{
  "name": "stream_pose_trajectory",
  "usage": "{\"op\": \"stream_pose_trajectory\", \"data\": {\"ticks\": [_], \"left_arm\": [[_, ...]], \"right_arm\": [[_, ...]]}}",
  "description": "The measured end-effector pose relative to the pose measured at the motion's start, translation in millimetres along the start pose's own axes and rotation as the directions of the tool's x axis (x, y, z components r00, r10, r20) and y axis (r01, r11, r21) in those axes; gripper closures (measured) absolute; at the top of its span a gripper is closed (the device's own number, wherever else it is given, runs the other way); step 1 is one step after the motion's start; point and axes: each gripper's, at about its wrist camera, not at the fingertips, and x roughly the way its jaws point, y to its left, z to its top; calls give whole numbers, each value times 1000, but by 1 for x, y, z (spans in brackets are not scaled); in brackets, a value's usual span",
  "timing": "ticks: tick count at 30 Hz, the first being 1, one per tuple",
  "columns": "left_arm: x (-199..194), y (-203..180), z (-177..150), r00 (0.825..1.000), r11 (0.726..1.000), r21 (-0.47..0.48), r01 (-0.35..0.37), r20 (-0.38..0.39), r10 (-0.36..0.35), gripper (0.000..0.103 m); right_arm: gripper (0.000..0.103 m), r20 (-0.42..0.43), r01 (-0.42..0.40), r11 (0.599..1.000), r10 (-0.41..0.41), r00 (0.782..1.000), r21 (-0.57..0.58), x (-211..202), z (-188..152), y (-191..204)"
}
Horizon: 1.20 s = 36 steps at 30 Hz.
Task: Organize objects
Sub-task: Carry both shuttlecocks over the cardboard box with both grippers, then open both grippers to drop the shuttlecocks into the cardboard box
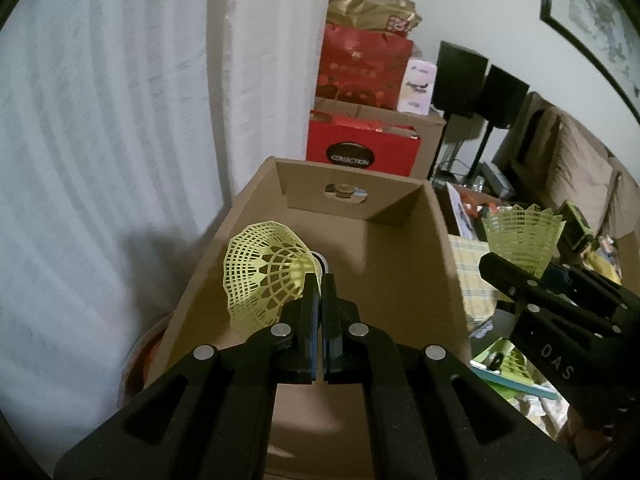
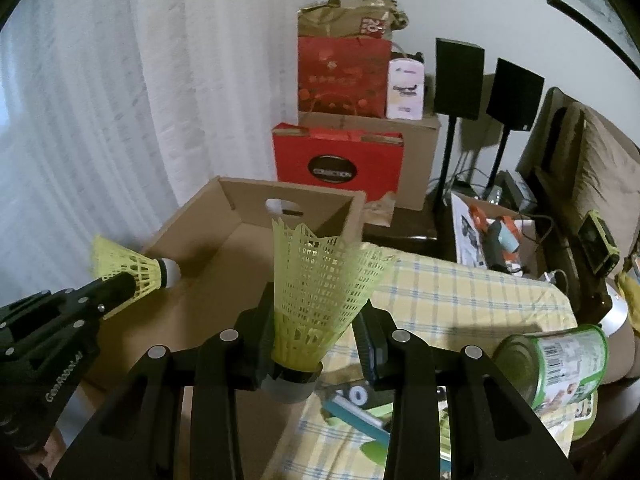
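My left gripper (image 1: 320, 280) is shut on a yellow shuttlecock (image 1: 260, 272) by its skirt and holds it over the open cardboard box (image 1: 400, 240); it also shows in the right wrist view (image 2: 132, 268), cork end toward the box (image 2: 208, 208). My right gripper (image 2: 316, 320) is shut on a second yellow shuttlecock (image 2: 320, 292), skirt up, cork end down, just right of the box. That shuttlecock also shows in the left wrist view (image 1: 524, 236), held by the right gripper (image 1: 504, 268).
A green-labelled can (image 2: 560, 364) lies on the checked yellow cloth (image 2: 460, 292) with booklets (image 2: 360, 412). Red gift bags (image 2: 340, 160) and cartons stand behind the box. Speakers on stands (image 2: 460, 80), a sofa (image 2: 600, 160) and a white curtain (image 2: 100, 120) surround.
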Motion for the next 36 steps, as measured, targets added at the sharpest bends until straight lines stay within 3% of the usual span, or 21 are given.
{"op": "stream_pose_trajectory", "data": {"ticks": [16,20,27,32,36], "left_arm": [[18,23,-11,1000,999,-31,-16,-26,16,99],[22,26,-13,999,999,-40,-18,-35,16,81],[20,29,-13,999,999,-41,-33,-21,32,63],[15,32,-12,999,998,-35,-51,0,51,51],[13,36,-12,998,997,-43,-66,3,66,41]], "right_arm": [[64,-46,1,999,-2,999,-32,26,-9,27],[62,-70,-6,999,4,998,-35,34,-13,30],[60,-76,-3,999,0,997,-36,37,-18,30],[44,-62,5,999,-7,998,-34,33,-15,27],[37,-49,21,999,-22,999,-31,29,-14,25]]}}
